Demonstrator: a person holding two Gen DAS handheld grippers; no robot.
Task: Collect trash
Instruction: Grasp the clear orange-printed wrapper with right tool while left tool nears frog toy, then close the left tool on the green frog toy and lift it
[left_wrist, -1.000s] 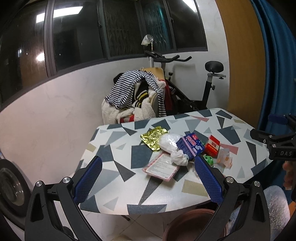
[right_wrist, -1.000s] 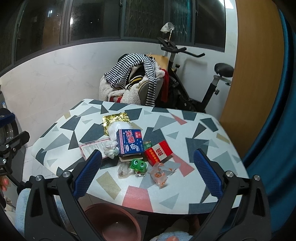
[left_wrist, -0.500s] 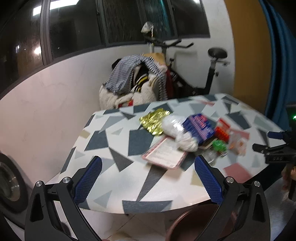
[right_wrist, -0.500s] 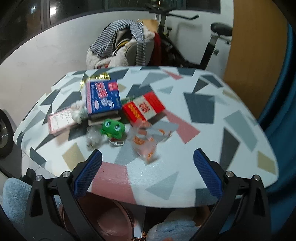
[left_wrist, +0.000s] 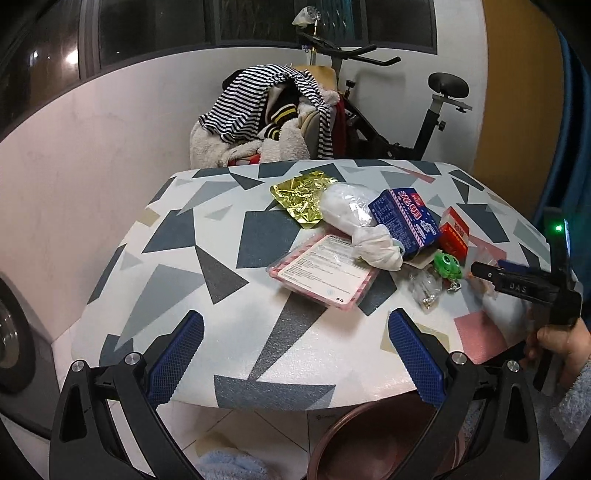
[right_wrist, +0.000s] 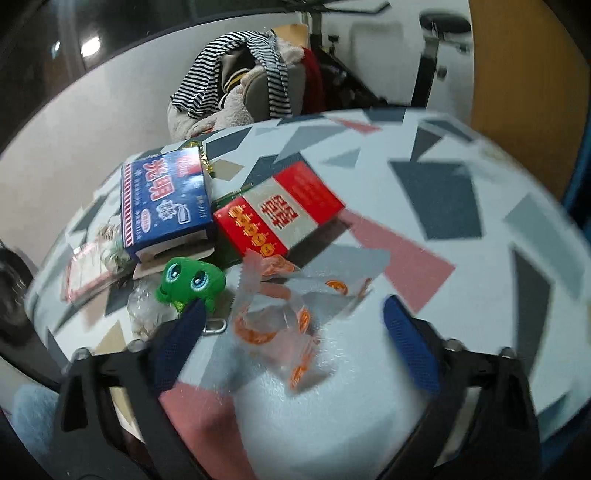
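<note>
Wrapper (right_wrist: 291, 325), clear with orange print, near table (right_wrist: 443, 192) edge, between spread fingers of right gripper (right_wrist: 291, 332); pick pending, jaws must close; left gripper (left_wrist: 295, 354) apart, idle; bin (left_wrist: 369, 443) below

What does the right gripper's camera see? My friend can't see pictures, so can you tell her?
The open right gripper reaches over a patterned table toward a clear wrapper with orange dots. Behind it lie a green frog toy, a red box and a blue box.

Exercise bike (left_wrist: 373, 107) behind clothes pile (left_wrist: 266, 118)
</note>
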